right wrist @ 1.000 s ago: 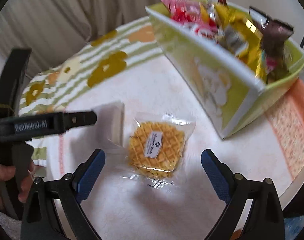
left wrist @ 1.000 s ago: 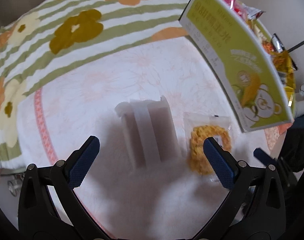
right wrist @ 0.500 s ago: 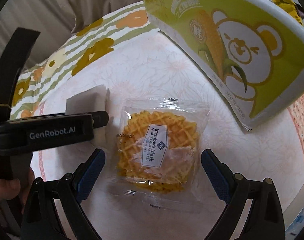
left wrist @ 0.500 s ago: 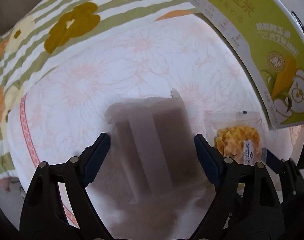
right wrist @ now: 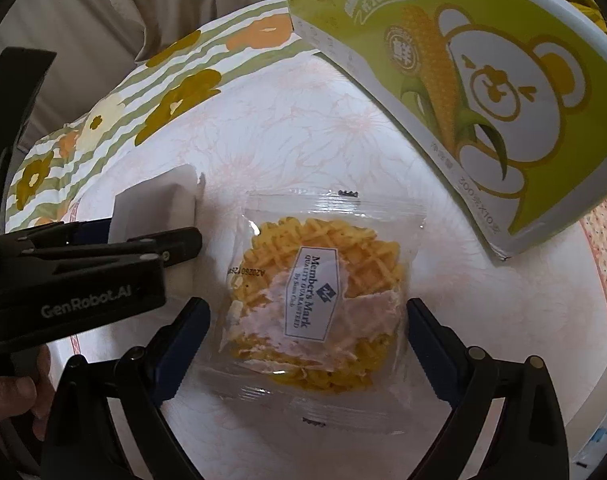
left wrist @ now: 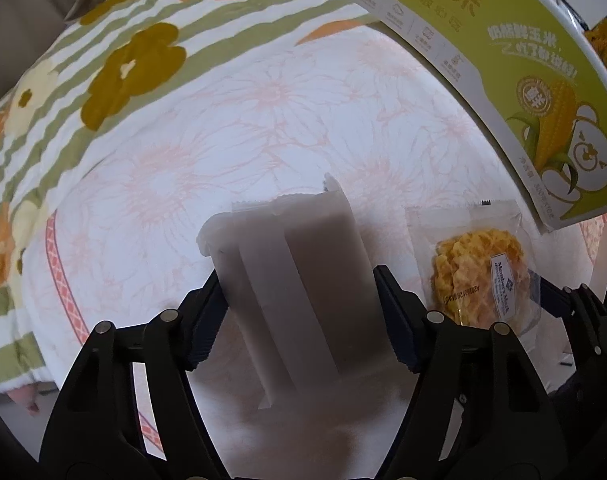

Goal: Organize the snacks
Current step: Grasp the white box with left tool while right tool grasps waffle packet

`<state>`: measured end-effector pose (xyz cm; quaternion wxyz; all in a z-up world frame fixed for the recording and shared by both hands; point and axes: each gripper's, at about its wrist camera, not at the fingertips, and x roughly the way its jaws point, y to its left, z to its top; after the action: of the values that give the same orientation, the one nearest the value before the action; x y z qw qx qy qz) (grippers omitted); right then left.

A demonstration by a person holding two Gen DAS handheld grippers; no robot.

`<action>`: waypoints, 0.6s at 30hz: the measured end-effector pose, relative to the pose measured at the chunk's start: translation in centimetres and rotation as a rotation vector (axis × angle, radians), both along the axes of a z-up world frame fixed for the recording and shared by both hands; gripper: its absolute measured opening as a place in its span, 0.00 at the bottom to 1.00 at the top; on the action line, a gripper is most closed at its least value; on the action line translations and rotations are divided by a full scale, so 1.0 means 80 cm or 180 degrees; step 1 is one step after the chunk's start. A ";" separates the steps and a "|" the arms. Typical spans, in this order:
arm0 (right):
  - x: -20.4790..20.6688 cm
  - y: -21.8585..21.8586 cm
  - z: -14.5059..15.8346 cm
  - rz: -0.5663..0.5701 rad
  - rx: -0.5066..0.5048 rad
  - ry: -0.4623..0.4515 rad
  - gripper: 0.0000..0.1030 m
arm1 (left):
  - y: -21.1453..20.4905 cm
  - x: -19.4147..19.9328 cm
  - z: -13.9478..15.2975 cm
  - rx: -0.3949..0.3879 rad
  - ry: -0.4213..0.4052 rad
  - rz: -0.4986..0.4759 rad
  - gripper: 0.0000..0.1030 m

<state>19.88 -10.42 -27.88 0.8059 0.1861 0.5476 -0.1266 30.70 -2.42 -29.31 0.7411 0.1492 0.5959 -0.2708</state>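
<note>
A white wrapped snack bar (left wrist: 295,280) lies on the tablecloth. My left gripper (left wrist: 299,312) is shut on it, a blue pad against each side; it also shows in the right wrist view (right wrist: 155,208). A clear-wrapped round waffle (right wrist: 319,300) lies just right of the bar, also in the left wrist view (left wrist: 479,280). My right gripper (right wrist: 307,344) is open, its fingers on either side of the waffle without touching it. A green corn-and-bear snack box (right wrist: 483,92) stands at the back right.
The round table carries a pale pink floral cloth (left wrist: 263,120) with a green striped flower cloth (left wrist: 115,56) beyond it. The box (left wrist: 503,72) holds several snack packets. The left gripper's body (right wrist: 75,280) sits close beside the waffle.
My left gripper moved forward and closed onto the white bar. My right gripper came down and forward until its open fingers straddle the waffle.
</note>
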 end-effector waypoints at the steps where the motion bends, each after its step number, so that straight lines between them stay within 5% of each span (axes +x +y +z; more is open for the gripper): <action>1: 0.002 0.001 0.000 0.0012 -0.0008 -0.0001 0.93 | 0.006 0.001 0.001 -0.0007 0.0011 0.0036 0.65; 14: 0.019 0.017 -0.010 0.0169 -0.0333 0.0061 0.92 | 0.067 0.001 0.023 -0.0075 -0.0005 0.0325 0.65; 18: 0.020 0.017 -0.007 0.0207 -0.0428 0.0031 0.75 | 0.072 -0.002 0.031 -0.0106 -0.0022 0.0341 0.65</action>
<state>21.52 -9.07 -28.42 0.8177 0.1131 0.5474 -0.1377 30.55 3.37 -26.87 0.7590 0.1056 0.5959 -0.2402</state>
